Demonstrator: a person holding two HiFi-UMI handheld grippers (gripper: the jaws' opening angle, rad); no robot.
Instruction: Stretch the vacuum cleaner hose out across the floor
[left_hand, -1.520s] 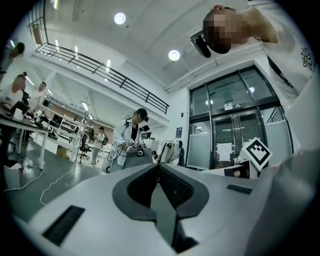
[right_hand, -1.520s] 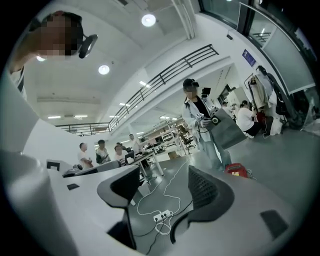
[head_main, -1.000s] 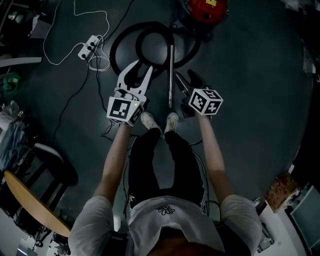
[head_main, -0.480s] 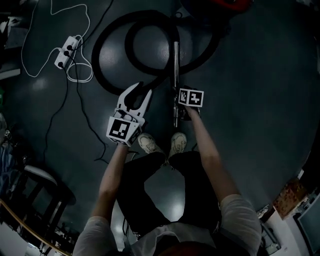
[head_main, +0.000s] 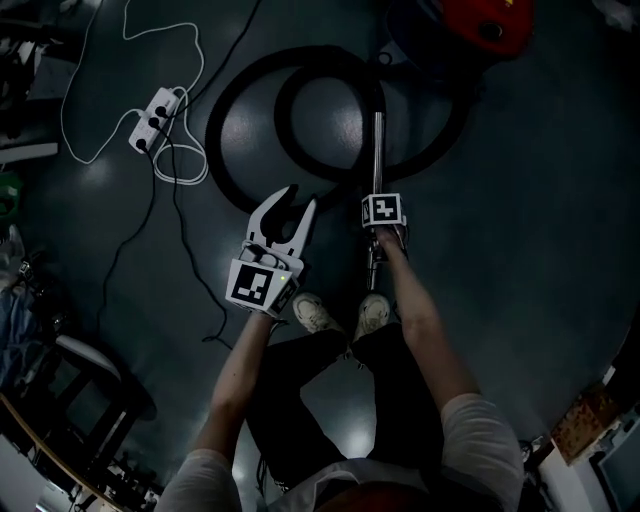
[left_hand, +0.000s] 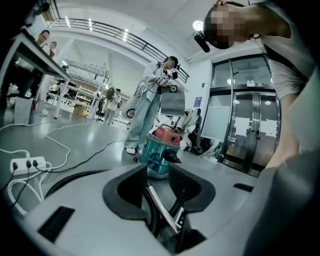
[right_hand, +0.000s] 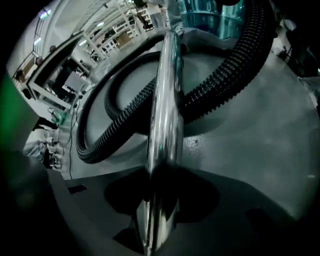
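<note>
The right gripper (right_hand: 161, 197) points steeply down at the floor. Its jaws have just been closing and now clamp the shiny metal tube (right_hand: 167, 100) near its lower end; in the right gripper view the tube runs up the middle of the frame from between them. In the head view this gripper sits just right of centre, with its marker cube over the tube. The left gripper (head_main: 301, 197) hovers just left of it, roughly level. Its white jaws stand apart with nothing between them, and in the left gripper view the tube and a stretch of hose show through the gap, lying beyond it. From the clamped end the tube reaches toward the top of the head view and lies over the black ribbed hose (head_main: 217, 135). The hose is coiled in two overlapping loops on the dark floor (head_main: 520, 220), in the upper middle of the frame. The red vacuum cleaner (head_main: 490, 20) stands at the upper right edge, touching the coil. A white power strip (head_main: 155, 115) with its looping cable lies at the upper left, well apart from the hose. The person's two light shoes (head_main: 315, 312) are planted just below the grippers.
</note>
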